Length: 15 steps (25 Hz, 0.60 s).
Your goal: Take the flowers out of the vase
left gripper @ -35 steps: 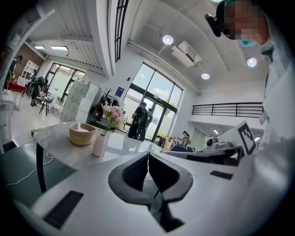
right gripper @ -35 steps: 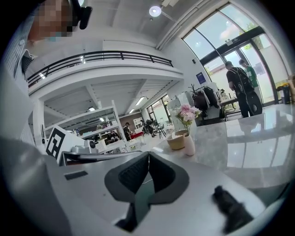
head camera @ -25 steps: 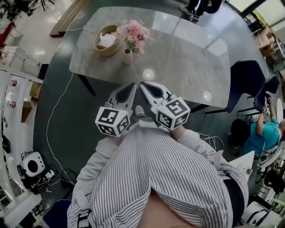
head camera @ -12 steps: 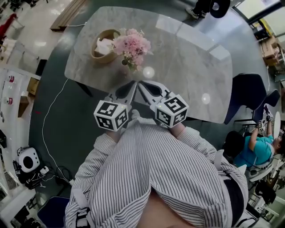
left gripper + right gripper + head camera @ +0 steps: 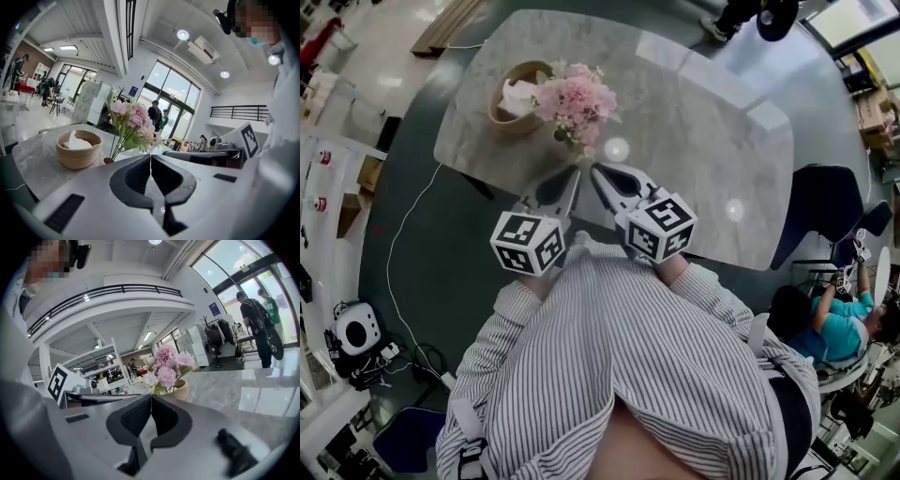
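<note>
Marble table [image 5: 703, 112] holds the flowers [image 5: 578, 97] in their vase [image 5: 108, 160] by its near edge, beside a bowl [image 5: 512, 92]. The left gripper [image 5: 574, 172] and right gripper [image 5: 596, 172] hover just short, both pressed together, empty. I'd spread 1 first, then pinch the stems low.

Grey-and-white striped shirt [image 5: 628, 375], apparently long-sleeved, pale grey left gripper [image 5: 576, 171] and right gripper [image 5: 594, 170], black-lined jaws, black-and-white marker cubes [image 5: 528, 244].

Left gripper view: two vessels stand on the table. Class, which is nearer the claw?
The small vase holding the pink flowers. It stands just beyond the left claw, while the wide woven bowl sits farther back, to its left.
</note>
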Tool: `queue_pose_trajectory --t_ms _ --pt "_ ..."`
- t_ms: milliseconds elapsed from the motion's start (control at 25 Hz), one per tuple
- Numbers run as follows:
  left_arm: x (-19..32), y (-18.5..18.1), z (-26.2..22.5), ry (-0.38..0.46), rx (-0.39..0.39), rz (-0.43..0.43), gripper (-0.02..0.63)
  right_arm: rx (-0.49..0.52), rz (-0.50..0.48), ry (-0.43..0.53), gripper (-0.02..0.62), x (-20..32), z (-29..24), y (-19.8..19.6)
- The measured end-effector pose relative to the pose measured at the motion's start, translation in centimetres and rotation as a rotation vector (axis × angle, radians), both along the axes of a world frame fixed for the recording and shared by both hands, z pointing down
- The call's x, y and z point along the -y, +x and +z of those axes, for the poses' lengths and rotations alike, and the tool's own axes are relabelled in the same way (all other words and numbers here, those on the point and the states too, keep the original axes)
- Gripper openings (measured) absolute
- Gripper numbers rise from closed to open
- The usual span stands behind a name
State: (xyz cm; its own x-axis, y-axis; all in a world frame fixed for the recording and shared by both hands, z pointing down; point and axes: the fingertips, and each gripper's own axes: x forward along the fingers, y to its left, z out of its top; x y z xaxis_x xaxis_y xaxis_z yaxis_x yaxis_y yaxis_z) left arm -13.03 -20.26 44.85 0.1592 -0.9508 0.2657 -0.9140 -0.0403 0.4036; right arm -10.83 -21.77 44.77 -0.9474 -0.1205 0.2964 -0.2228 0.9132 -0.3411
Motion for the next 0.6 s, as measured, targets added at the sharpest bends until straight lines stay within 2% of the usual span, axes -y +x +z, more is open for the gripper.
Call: queue_pose_trajectory --t_ms 600 --pt "0.8 -0.4 0.1 -0.054 0.008 0.116 0.015 -0.011 0.105 -0.029 0.015 0.9 -0.2 -0.5"
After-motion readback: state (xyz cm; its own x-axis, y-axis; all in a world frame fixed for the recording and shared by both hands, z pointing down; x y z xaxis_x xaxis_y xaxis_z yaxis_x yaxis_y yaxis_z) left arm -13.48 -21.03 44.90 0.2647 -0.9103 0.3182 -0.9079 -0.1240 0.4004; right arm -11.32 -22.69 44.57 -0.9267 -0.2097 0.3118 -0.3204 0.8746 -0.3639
